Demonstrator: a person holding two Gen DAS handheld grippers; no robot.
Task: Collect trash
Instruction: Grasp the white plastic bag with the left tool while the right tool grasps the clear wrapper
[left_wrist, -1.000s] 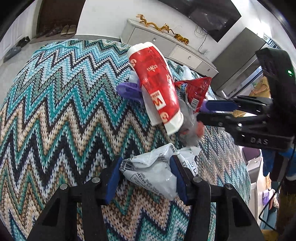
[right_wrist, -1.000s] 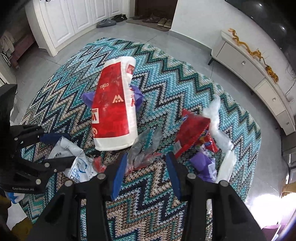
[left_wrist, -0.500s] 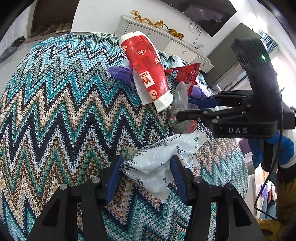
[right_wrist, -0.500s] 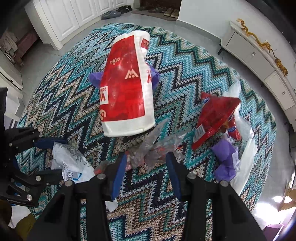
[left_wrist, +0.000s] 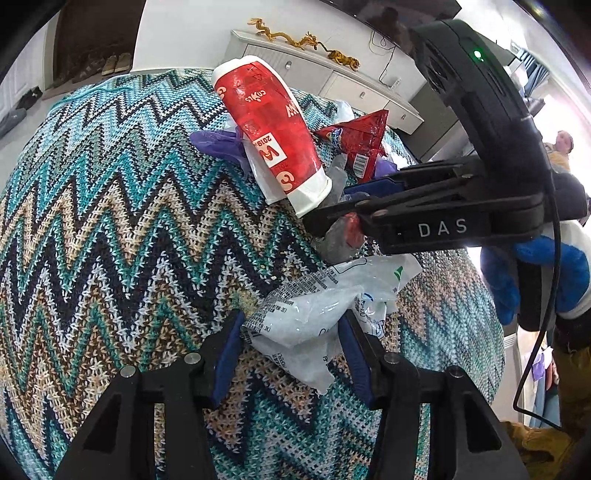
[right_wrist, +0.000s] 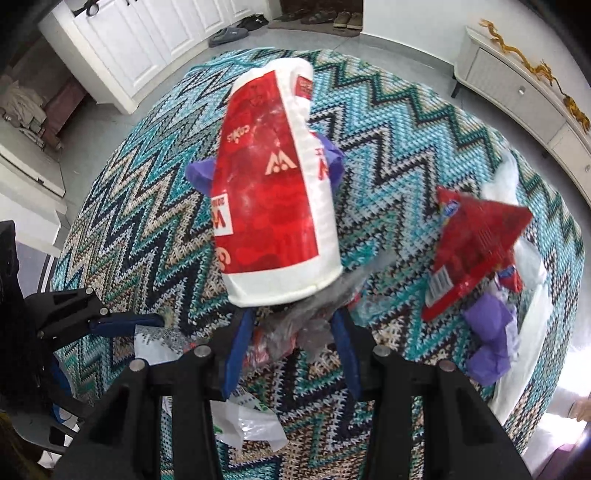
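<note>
My left gripper (left_wrist: 290, 332) is shut on a crumpled white plastic wrapper (left_wrist: 314, 314) just above the zigzag rug (left_wrist: 110, 221). My right gripper (right_wrist: 291, 328) is shut on a crumpled clear wrapper with red bits (right_wrist: 314, 314); it also shows in the left wrist view (left_wrist: 341, 236), under the right gripper's fingers (left_wrist: 369, 206). A big red and white bag (right_wrist: 273, 192) lies just beyond it, over a purple glove (right_wrist: 195, 173). A red snack wrapper (right_wrist: 476, 236) lies to the right. The white wrapper shows below the right gripper (right_wrist: 243, 424).
A purple glove (right_wrist: 487, 332) and a white plastic bag (right_wrist: 528, 266) lie at the rug's right side. A white sideboard (left_wrist: 325, 74) stands behind the rug. White cupboard doors (right_wrist: 147, 40) and shoes (right_wrist: 229, 33) are on the far side.
Both grippers have come closer together over the rug. The right gripper has moved nearer the red and white bag with the clear wrapper between its fingers.
</note>
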